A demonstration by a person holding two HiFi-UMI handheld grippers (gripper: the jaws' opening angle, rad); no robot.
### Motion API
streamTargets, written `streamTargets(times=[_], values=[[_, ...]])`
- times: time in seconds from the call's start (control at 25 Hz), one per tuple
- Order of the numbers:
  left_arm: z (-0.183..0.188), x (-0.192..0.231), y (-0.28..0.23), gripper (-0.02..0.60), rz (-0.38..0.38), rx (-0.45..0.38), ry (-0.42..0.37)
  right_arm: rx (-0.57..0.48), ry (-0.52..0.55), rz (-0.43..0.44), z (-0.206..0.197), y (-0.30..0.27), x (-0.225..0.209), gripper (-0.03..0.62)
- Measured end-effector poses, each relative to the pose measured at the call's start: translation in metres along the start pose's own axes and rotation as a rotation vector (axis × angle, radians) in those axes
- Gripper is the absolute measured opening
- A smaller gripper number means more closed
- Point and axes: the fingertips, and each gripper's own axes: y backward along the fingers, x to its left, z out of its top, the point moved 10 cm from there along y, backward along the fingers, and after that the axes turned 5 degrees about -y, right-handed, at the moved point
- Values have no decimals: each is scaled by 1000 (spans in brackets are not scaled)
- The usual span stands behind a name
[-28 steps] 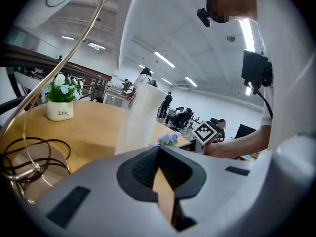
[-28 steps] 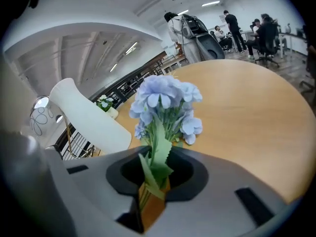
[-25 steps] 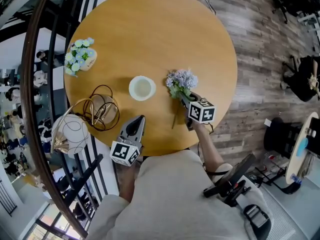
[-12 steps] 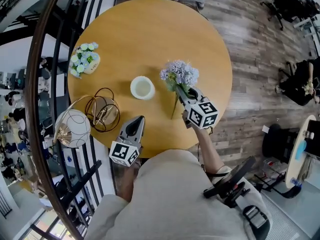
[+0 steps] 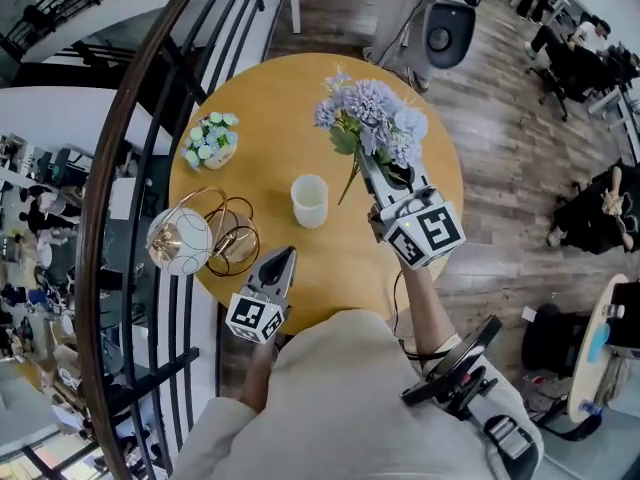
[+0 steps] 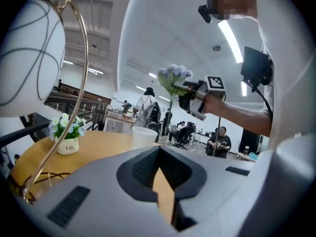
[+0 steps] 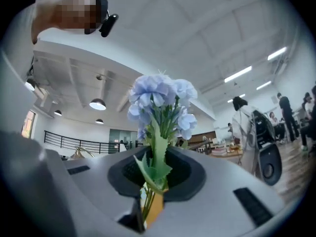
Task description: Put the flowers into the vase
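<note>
Right fingers (image 5: 378,178) pinch the flowers (image 5: 372,118) by the stems, high over the bench (image 5: 270,108), not yet above the vase (image 5: 309,201). Left fingers (image 5: 277,266) are closed on nothing (idle). Next, likely: swing across, then lower the stems into the vase mouth.

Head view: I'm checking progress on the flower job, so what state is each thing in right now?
Bunch of pale purple artificial flowers: held above the table, stems clamped.
Right gripper: shut on the stems.
White cylindrical vase: upright on the round wooden table, no flowers in it.
Left gripper: shut, empty.
Small white pot of blue-white flowers: upright.
</note>
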Motion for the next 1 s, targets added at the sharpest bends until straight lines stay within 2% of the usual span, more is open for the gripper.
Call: streamTargets(times=[0.2, 0.44, 0.68, 1.0], values=[[9, 5, 8, 7, 50, -45, -26, -70, 70, 107, 19, -31, 18, 63], [13, 4, 24, 7, 102, -44, -17, -64, 62, 161, 12, -46, 27, 63], [2, 7, 39, 7, 137, -7, 17, -1, 35, 179, -33, -52, 33, 64], [-6, 8, 48, 7, 155, 43, 47, 88, 94, 140, -91, -29, 40, 70]])
